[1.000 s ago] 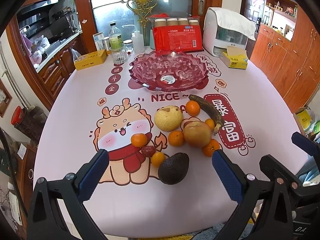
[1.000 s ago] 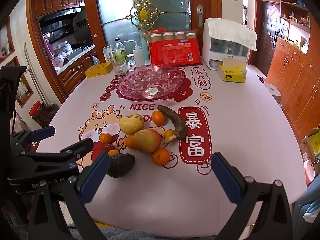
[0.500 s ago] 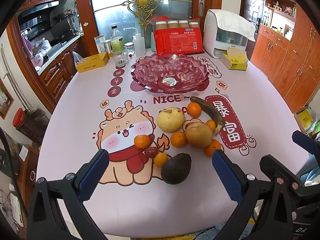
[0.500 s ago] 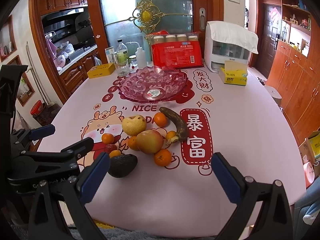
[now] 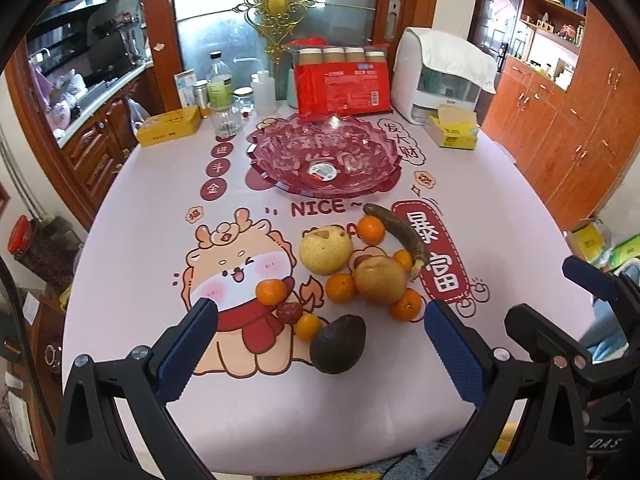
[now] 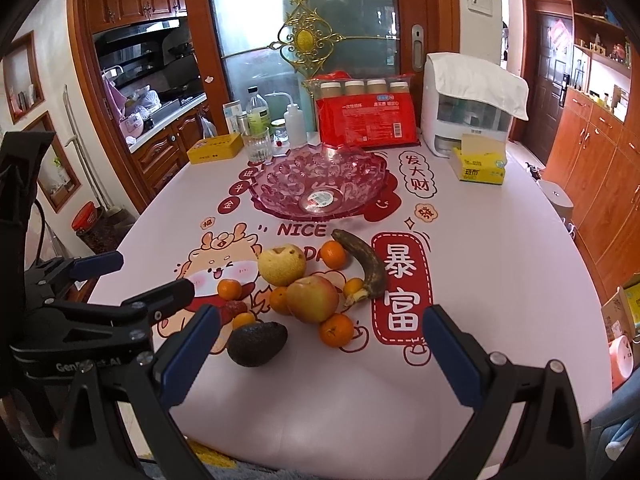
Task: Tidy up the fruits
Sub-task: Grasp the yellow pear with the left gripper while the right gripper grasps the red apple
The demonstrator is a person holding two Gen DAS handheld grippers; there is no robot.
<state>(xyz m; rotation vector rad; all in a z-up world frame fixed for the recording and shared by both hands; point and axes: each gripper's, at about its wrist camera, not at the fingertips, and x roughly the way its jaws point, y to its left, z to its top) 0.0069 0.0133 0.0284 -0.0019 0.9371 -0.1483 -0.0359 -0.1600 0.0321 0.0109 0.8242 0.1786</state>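
A heap of fruit lies mid-table: a dark avocado (image 5: 338, 344) (image 6: 257, 343) nearest me, an apple (image 5: 380, 279) (image 6: 312, 298), a yellow pear (image 5: 325, 249) (image 6: 281, 264), a browned banana (image 5: 400, 233) (image 6: 361, 262), a small red fruit (image 5: 289, 312) and several mandarins (image 5: 271, 292) (image 6: 336, 330). Behind them stands an empty pink glass bowl (image 5: 324, 152) (image 6: 320, 182). My left gripper (image 5: 318, 350) hovers open just short of the avocado. My right gripper (image 6: 320, 354) is open too, near the front edge. The left gripper (image 6: 116, 280) shows at left in the right wrist view.
Along the table's back edge stand a red package (image 5: 342, 80), a white appliance (image 5: 440, 76), a yellow tissue box (image 5: 454, 132), a yellow tin (image 5: 170, 126), bottles and a glass (image 5: 226, 120). Wooden cabinets (image 5: 580, 128) rise on the right. Bare cloth lies to the right of the fruit.
Both grippers have edged a little forward and up over the table, so the fruit sits slightly lower in view. Nothing on the table has moved.
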